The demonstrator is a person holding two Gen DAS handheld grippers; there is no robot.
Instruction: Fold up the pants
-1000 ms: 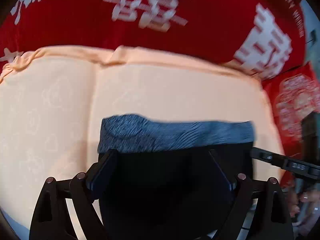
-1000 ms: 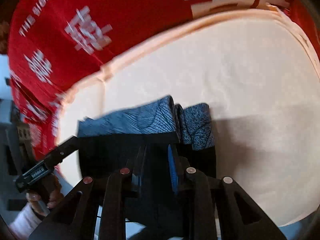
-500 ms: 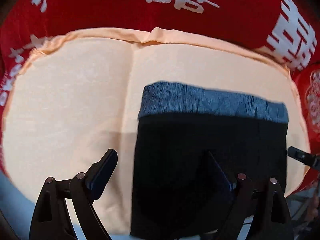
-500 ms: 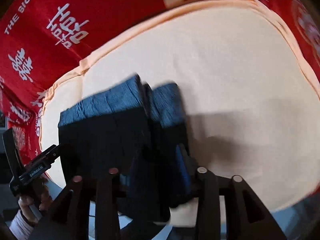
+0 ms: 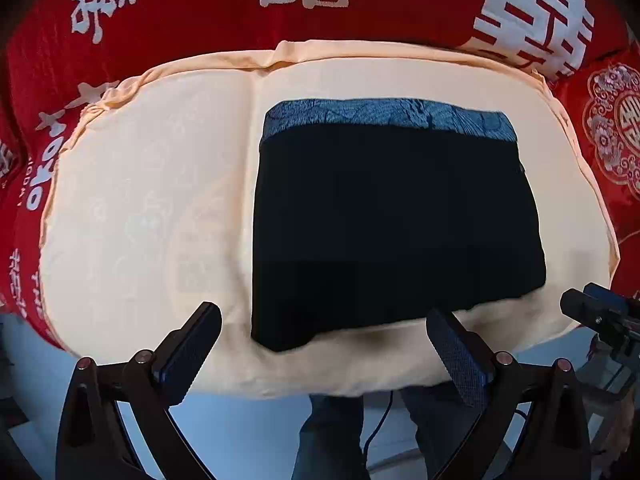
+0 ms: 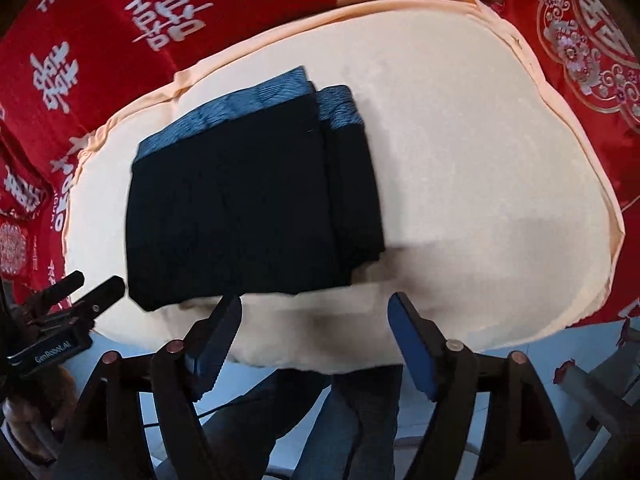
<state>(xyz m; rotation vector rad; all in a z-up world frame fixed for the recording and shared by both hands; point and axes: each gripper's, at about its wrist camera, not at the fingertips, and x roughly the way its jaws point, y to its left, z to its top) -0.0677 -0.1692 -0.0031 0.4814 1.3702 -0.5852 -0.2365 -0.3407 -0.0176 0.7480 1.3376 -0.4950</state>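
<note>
The folded black pants [image 5: 396,220] lie flat on the peach cloth [image 5: 140,208], their blue-grey waistband [image 5: 384,116] at the far edge. In the right wrist view the pants [image 6: 248,208] show stacked layers on their right side. My left gripper [image 5: 322,316] hovers above the near edge of the cloth. Its jaws are opening wide and nothing is between them. My right gripper [image 6: 316,302] hangs over the near edge too, jaws opening, with nothing between them. Each gripper shows in the other's view: the right gripper [image 5: 596,316] and the left gripper [image 6: 68,308].
A red quilt [image 5: 200,12] with white characters surrounds the peach cloth on the far side and both ends. Below the near edge are a person's legs in jeans [image 6: 360,412], a thin cable and a pale blue floor [image 5: 240,432].
Both grippers have pulled back and up from the pants toward the near edge. The right gripper has let go of the pants and spread its fingers. The pants now lie flat and free.
</note>
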